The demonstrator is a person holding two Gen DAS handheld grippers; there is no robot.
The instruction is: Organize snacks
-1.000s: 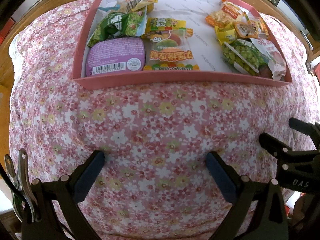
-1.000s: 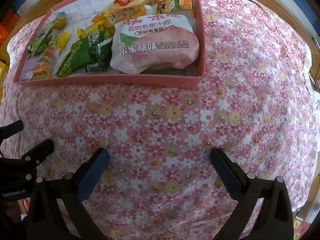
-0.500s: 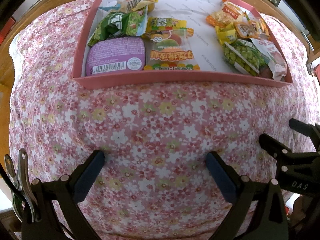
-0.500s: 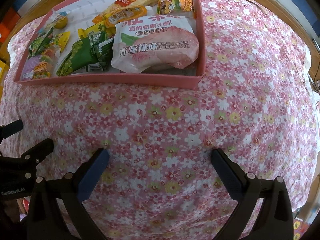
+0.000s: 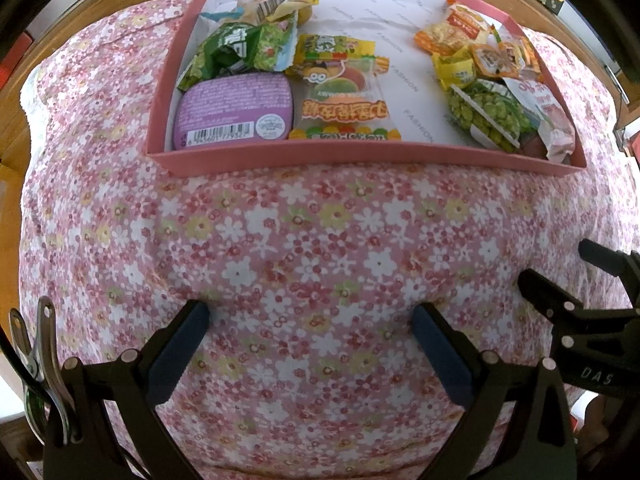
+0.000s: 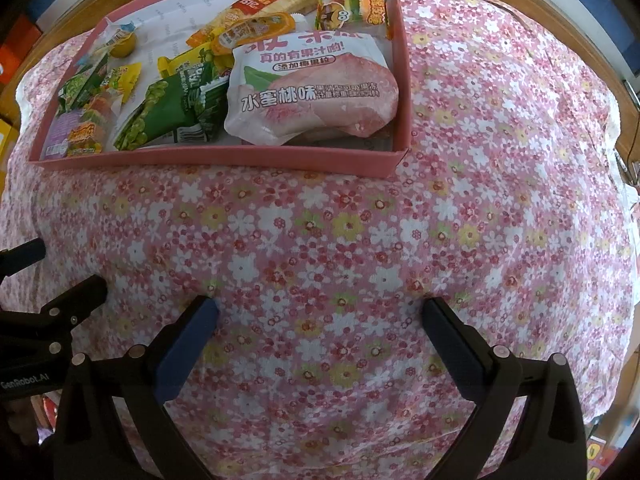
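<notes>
A shallow pink tray [image 5: 360, 157] [image 6: 224, 160] sits at the far side of a floral tablecloth and holds several snack packs. In the left wrist view a purple tin [image 5: 234, 110] and a gummy pack [image 5: 346, 110] lie at its near left, and a green pea pack [image 5: 486, 114] at its right. In the right wrist view a large pink peach pack [image 6: 312, 96] fills the tray's right end beside a green pack [image 6: 172, 110]. My left gripper [image 5: 310, 320] and right gripper [image 6: 320, 312] are both open and empty, low over the cloth, well short of the tray.
The floral cloth [image 5: 320, 240] covers a wooden table whose edge [image 6: 520, 4] shows at the back. The right gripper's body [image 5: 592, 320] shows at the right edge of the left view, and the left gripper's body [image 6: 40, 320] at the left edge of the right view.
Both views have shifted very slightly; the tray sits marginally lower in frame. Both grippers stay open and empty.
</notes>
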